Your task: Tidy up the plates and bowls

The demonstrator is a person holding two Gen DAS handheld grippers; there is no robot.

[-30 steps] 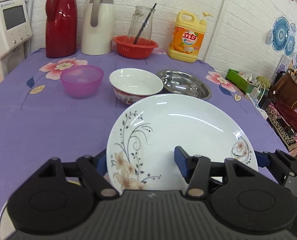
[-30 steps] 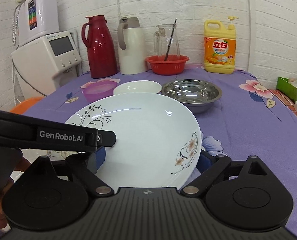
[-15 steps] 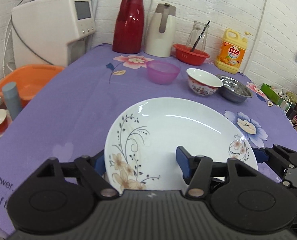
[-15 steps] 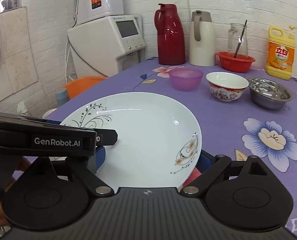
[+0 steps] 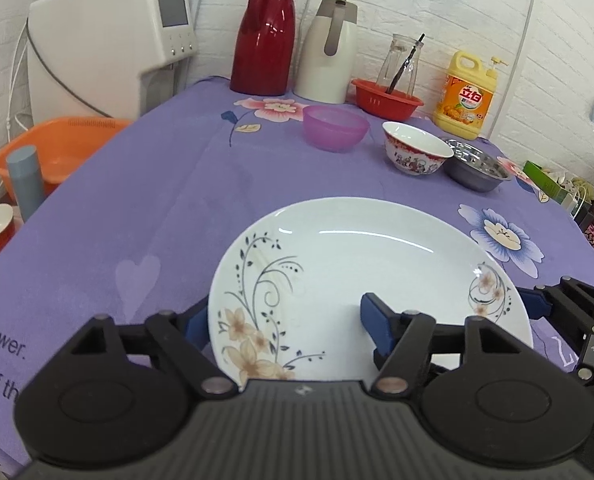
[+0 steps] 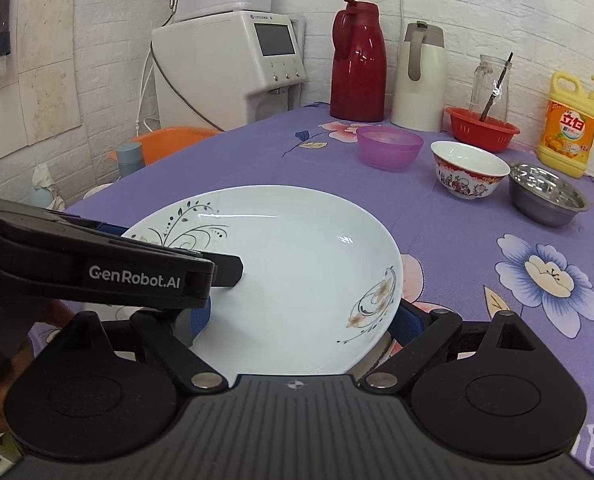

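Note:
A white plate with flower prints [image 5: 349, 268] is held above the purple tablecloth [image 5: 145, 208] by both grippers. My left gripper [image 5: 285, 316] is shut on its left near rim, one finger over the plate and one under. My right gripper [image 6: 297, 312] is shut on its right near rim, also shown in the right wrist view [image 6: 297, 264]. Far off stand a purple plastic bowl [image 5: 335, 127], a patterned ceramic bowl [image 5: 415, 153] and a steel bowl [image 5: 477, 169] in a row.
At the back stand a red thermos [image 5: 265, 32], a white jug [image 5: 329, 50], a red basket with a glass jar [image 5: 387, 96] and a detergent bottle [image 5: 467, 96]. A water dispenser [image 5: 109, 44] and an orange basin [image 5: 57, 148] are at the left, off the table.
Both grippers have carried the plate back and to the left, away from the bowls, which now look much smaller and farther. The grip on the plate is unchanged.

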